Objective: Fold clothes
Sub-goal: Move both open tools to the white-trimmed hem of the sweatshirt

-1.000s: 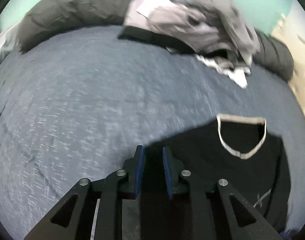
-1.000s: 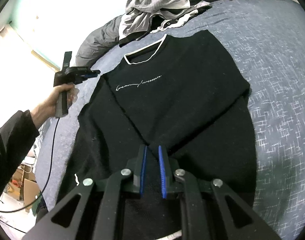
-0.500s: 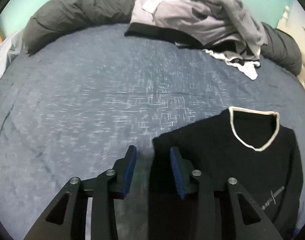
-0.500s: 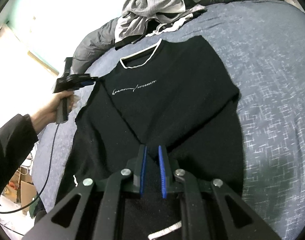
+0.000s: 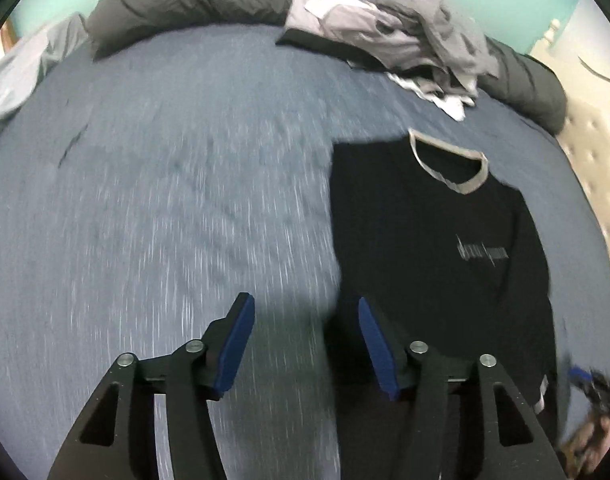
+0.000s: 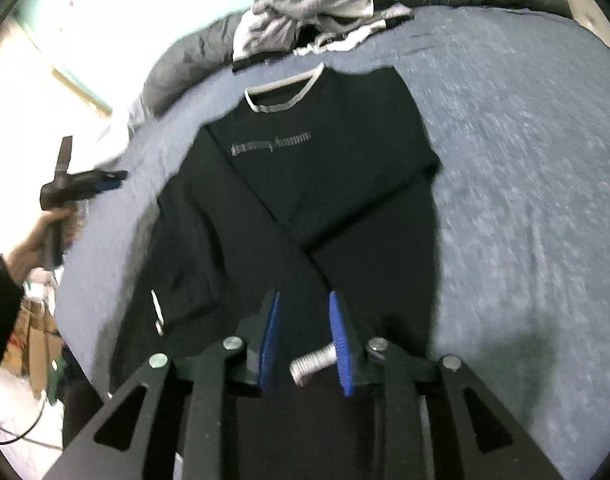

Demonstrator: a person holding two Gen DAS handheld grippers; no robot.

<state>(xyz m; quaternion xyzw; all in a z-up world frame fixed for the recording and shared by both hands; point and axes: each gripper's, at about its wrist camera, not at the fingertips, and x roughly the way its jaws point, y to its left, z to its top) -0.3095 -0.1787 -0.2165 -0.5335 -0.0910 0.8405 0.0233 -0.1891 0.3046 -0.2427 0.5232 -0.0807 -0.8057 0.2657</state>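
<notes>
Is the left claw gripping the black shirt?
No, the left claw is open with nothing between its pads, hovering beside the shirt.

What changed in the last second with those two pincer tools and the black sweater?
Both let go. The left gripper, shut a second ago at the black sweater, now gapes over the blue bedspread. The right gripper, clamped on the crossed sleeves, has opened too. The sweater still lies flat, and the pile of clothes is untouched.

Sweater (image 6: 325, 184) chest lettering motion-blurred, unreadable
</notes>
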